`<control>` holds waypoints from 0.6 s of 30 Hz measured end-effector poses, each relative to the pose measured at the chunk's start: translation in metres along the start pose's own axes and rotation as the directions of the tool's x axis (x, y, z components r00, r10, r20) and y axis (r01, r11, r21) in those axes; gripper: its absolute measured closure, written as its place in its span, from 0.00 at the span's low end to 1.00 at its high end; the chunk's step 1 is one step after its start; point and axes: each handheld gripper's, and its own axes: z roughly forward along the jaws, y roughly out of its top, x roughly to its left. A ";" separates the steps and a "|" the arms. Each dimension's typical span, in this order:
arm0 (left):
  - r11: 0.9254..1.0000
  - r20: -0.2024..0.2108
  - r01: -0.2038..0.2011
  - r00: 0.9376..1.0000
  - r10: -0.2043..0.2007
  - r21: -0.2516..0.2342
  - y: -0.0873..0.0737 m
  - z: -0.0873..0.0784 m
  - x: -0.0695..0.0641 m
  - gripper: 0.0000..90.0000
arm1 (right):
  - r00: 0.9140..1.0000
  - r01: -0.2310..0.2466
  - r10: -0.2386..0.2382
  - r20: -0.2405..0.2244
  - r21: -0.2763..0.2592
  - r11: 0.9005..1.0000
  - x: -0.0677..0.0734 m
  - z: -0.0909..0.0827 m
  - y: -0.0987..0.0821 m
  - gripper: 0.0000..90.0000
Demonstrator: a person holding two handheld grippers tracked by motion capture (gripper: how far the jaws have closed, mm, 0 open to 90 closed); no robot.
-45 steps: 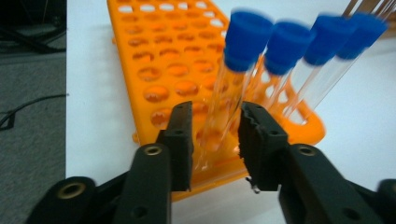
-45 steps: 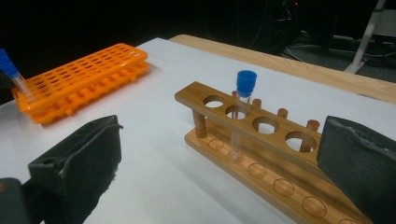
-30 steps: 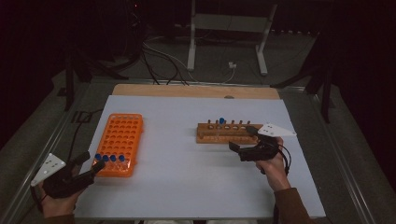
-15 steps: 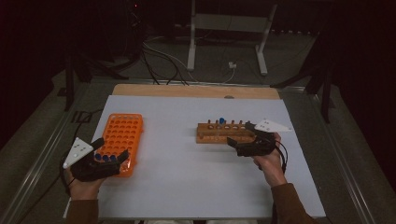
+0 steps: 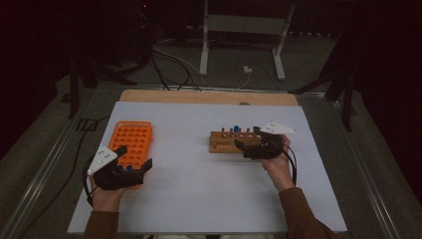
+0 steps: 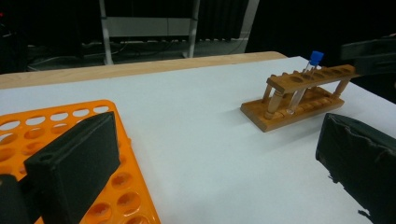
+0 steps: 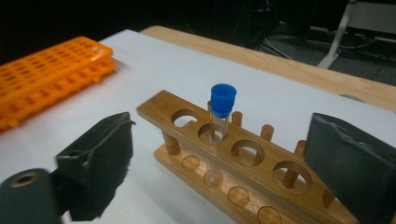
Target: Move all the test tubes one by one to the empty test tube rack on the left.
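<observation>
1. Lying on the left part of the white tabletop (image 5: 199,199): an orange rack (image 5: 130,140) of round holes, with a few blue-capped tubes (image 5: 129,169) standing in its near end.
2. Hovering at that near end: the left claw (image 5: 133,158), held in the person's left hand (image 5: 105,196), the grey three-cornered plate (image 5: 102,158) riding on top.
3. Standing wide apart with nothing between them: the left claw's jaws, having just been opening; in the left gripper view, one jaw over the orange rack (image 6: 70,154) and the other over bare tabletop (image 6: 201,154).
4. Sitting well apart to the right, near the middle of the tabletop: a wooden rack (image 5: 230,141) with a row of round holes in its top bar.
5. Standing upright in the second hole from one end of the wooden rack (image 7: 224,154): a single clear tube with a blue cap (image 7: 222,112), also showing in the high view (image 5: 236,129) and, farther off, in the left gripper view (image 6: 309,70).
6. Reaching in at the right end of the wooden rack: the right claw (image 5: 244,143), held in the right hand (image 5: 276,167).
7. Having just been closing a little yet gaping open: the right claw's jaws, straddling the wooden rack in the right gripper view, pads pressing on nothing and the tube apart from both.
</observation>
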 end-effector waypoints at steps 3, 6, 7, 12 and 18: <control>1.000 0.003 0.001 1.000 -0.001 0.003 -0.001 -0.001 -0.001 0.01 | 1.000 0.012 -0.012 0.004 0.012 1.000 0.001 0.009 0.001 0.30; 1.000 0.003 0.001 1.000 -0.001 0.003 -0.001 -0.001 -0.002 0.01 | 0.998 0.047 -0.048 0.031 0.027 0.999 0.004 0.018 0.002 0.47; 1.000 0.003 0.003 1.000 -0.003 0.001 -0.001 -0.001 -0.002 0.01 | 0.998 0.054 -0.055 0.035 0.033 0.998 0.004 0.021 0.002 0.51; 1.000 0.005 0.002 1.000 -0.002 0.003 -0.002 -0.001 -0.003 0.01 | 0.998 0.034 -0.037 0.050 0.051 0.998 0.001 0.037 -0.002 0.68; 1.000 0.002 0.005 1.000 -0.005 -0.005 -0.001 -0.003 -0.002 0.01 | 0.996 0.057 -0.059 0.066 0.034 0.998 0.005 0.041 -0.004 0.81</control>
